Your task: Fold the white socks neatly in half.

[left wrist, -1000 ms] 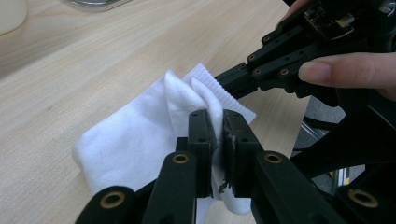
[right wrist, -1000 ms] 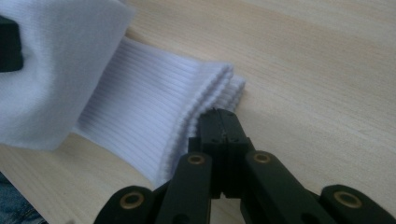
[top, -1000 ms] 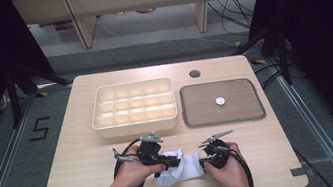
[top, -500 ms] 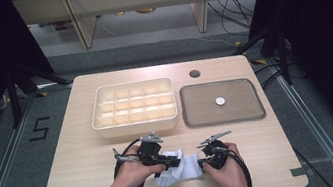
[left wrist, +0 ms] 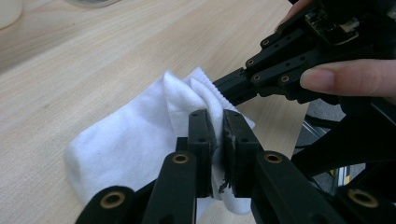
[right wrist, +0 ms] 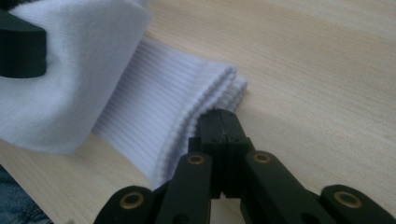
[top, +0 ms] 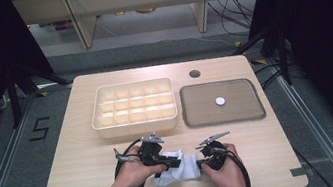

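High view: white sock (top: 176, 170) lay bunched on the near edge of the bench (top: 82, 152), between the two hands. Left tongs (top: 174, 163) reached in from the left onto the sock's upper side; right tongs (top: 200, 163) met it from the right. Compartment box (top: 134, 108) stood well apart toward the far side, its cells empty as far as could be told. Beside it a flat tray (top: 253, 110) carried one small white disc (top: 220, 100). A dark round hole (top: 195, 74) sat in the bench behind the tray.

Left gripper view: left tongs (left wrist: 218, 140) were closed on a fold of the white sock (left wrist: 126, 144), cloth pinched between the jaws and bulging out to either side. The other gripper's jaws came in from upper right, touching the sock at its ribbed edge, with a fingertip resting on that gripper's body.

Right gripper view: right tongs (right wrist: 223, 123) stood with jaws pressed together at the ribbed cuff (right wrist: 163, 116); whether a layer of cuff was caught between them could not be told, since the tips sat right at the edge. Sock body lay folded over to the left.

Judgement: folding or rolling of the sock looked partway done, one fold in hand, the bundle loose. Tidying it, and perhaps moving it to the compartment box, remained.
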Tool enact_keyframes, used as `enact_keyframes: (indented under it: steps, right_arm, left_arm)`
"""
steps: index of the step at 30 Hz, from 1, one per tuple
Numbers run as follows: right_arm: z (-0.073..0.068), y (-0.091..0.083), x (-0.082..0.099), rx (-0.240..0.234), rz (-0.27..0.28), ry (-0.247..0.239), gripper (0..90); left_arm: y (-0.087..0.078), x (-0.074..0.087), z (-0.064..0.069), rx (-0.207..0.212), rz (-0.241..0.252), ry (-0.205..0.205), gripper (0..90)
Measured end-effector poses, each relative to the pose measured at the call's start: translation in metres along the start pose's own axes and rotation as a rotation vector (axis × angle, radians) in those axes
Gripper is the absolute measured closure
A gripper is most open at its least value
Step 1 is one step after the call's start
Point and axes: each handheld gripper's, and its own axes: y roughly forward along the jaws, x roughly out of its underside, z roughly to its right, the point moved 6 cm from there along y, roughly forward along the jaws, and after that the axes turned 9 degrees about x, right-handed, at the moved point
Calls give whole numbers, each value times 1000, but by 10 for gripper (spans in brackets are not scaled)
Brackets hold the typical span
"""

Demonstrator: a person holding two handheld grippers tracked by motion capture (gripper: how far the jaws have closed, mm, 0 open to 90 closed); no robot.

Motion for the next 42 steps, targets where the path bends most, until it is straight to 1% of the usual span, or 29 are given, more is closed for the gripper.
enact_keyframes:
  steps: [1, 2, 3, 4, 5, 6, 7, 8, 9, 10, 11, 12, 14, 15, 16, 17, 18, 23, 24, 25, 27, 28, 33, 34, 35, 36, 38, 41, 42]
  right_arm:
    - [-1, -1, 0, -3, -1, 5, 900]
    - [1, 1, -1, 15, 21, -22, 900]
    - [1, 1, 0, 14, 15, -26, 900]
    - [-1, 0, 0, 12, 4, -4, 900]
    - [-1, 0, 0, 14, 3, -4, 900]
    - [0, 1, 0, 15, 7, -18, 900]
    - [-1, 1, 0, 14, 6, -13, 900]
    - [-1, 1, 0, 17, 7, -13, 900]
    - [-1, 2, 1, 18, 5, -13, 900]
    - [-1, 2, 1, 19, 6, -13, 900]
    - [-2, 1, 1, 10, 2, 2, 900]
    - [-3, 1, 1, 9, 2, 5, 900]
    - [-4, 1, 0, 10, 6, 1, 900]
    - [-4, 2, 0, -6, 4, -5, 900]
    - [-4, 2, 0, -8, 4, -19, 900]
    - [-4, 2, 1, 0, 3, -4, 900]
    - [-5, 2, 1, 2, 4, -1, 900]
    - [-6, 2, 0, 2, 10, -4, 900]
    - [-6, 1, 0, 3, 10, -4, 900]
    - [-6, 2, 0, 1, 15, -9, 900]
    - [-7, 3, 0, 4, 17, -10, 900]
    - [-7, 2, 0, 4, 19, -10, 900]
    - [-6, 2, 0, 4, 19, -13, 900]
    - [-7, 3, -1, 4, 22, -10, 900]
    - [-6, 3, -1, 7, 24, -15, 900]
    - [-6, 3, -1, 7, 23, -15, 900]
    - [-7, 3, 0, 5, 25, -16, 900]
    - [-7, 3, 0, 4, 25, -20, 900]
    - [-8, 2, 0, 7, 12, -3, 900]
  left_arm:
    - [0, 0, 0, 1, -1, 2, 821]
    - [0, 0, 0, 1, 1, 0, 821]
    - [0, 0, 0, -1, 2, -3, 822]
    - [0, 0, -1, -2, 0, -3, 821]
    - [1, 0, -1, -3, -4, -2, 821]
    - [1, 1, -1, 3, -6, -4, 821]
    - [1, 1, -1, 2, -9, -3, 821]
    - [2, 1, -1, -10, -7, -1, 822]
    - [3, 1, -1, -11, 8, -1, 821]
    - [3, 1, -1, -12, 5, -6, 822]
    - [3, 1, -1, -11, 4, -5, 821]
    - [4, 1, -1, -11, 4, -5, 821]
    - [4, 1, -1, -1, -8, -4, 821]
    - [4, 1, -1, -1, -10, -3, 821]
    - [4, 1, -1, 6, -14, -3, 821]
    - [4, 1, -1, -1, -14, -3, 821]
    - [5, 1, -1, -3, -12, -2, 821]
    - [7, 2, -1, 0, -22, 3, 821]
    - [9, 2, -1, -1, -10, 4, 821]
    - [10, 2, 0, 7, -21, 4, 821]
    - [13, 2, 0, -2, -6, 5, 820]
    - [12, 3, 0, 6, -24, 3, 820]
    - [14, 2, -1, 2, -28, 7, 820]
    - [15, 2, 0, 9, -26, 1, 820]
    - [15, 2, -1, -4, -27, 8, 820]
    - [17, 2, 0, -3, -17, 4, 820]
    - [17, 2, 0, 2, -33, 9, 819]
    - [18, 1, 1, 4, -31, 8, 819]
    - [18, 1, 0, 5, -36, 15, 819]
